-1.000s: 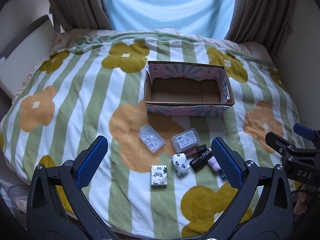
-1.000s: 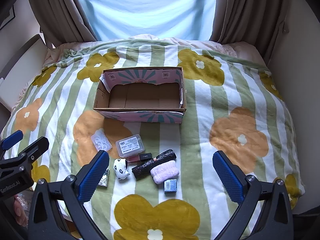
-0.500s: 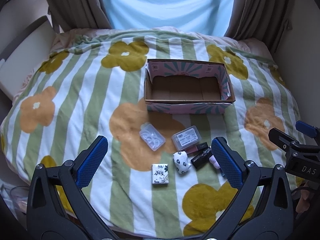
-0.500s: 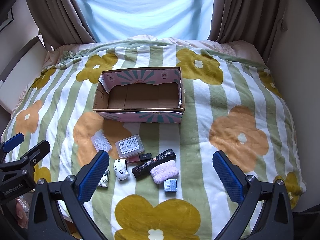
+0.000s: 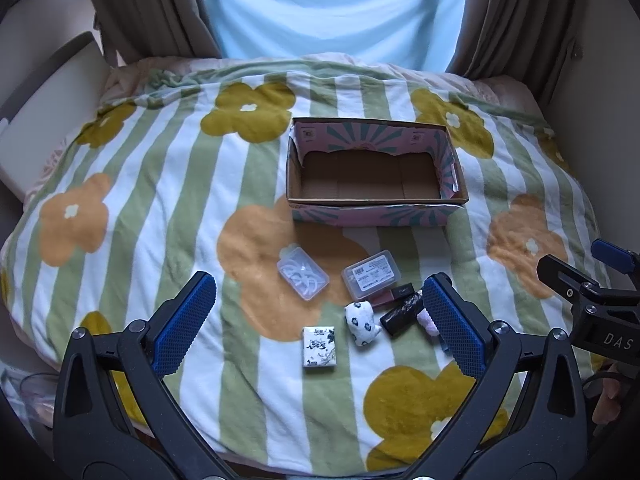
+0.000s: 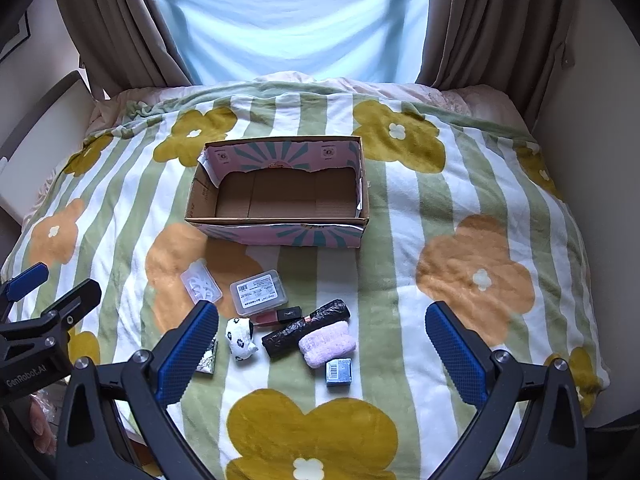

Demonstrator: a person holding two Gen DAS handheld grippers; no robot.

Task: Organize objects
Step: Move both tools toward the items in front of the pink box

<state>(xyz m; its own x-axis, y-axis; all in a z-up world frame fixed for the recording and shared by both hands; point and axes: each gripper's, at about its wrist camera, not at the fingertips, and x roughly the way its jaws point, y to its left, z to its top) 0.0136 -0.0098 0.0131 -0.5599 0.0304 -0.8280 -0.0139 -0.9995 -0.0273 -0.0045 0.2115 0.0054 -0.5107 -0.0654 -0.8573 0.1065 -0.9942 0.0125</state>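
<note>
Honestly, I am worrying most about the crowded cluster near me: the black roll [image 6: 306,328], pink cloth [image 6: 327,343] and small dark case [image 6: 289,312] are touching, so closing on one is likely to be dragging its neighbour. They are lying on a soft, fleecy blanket [image 6: 400,208] that is giving under pressure, well short of the empty cardboard box [image 6: 280,236]. The clear plastic cases [image 5: 303,276] are looking slick and flat. I am holding both my left gripper [image 5: 320,320] and right gripper [image 6: 322,344] wide, gripping nothing.
</note>
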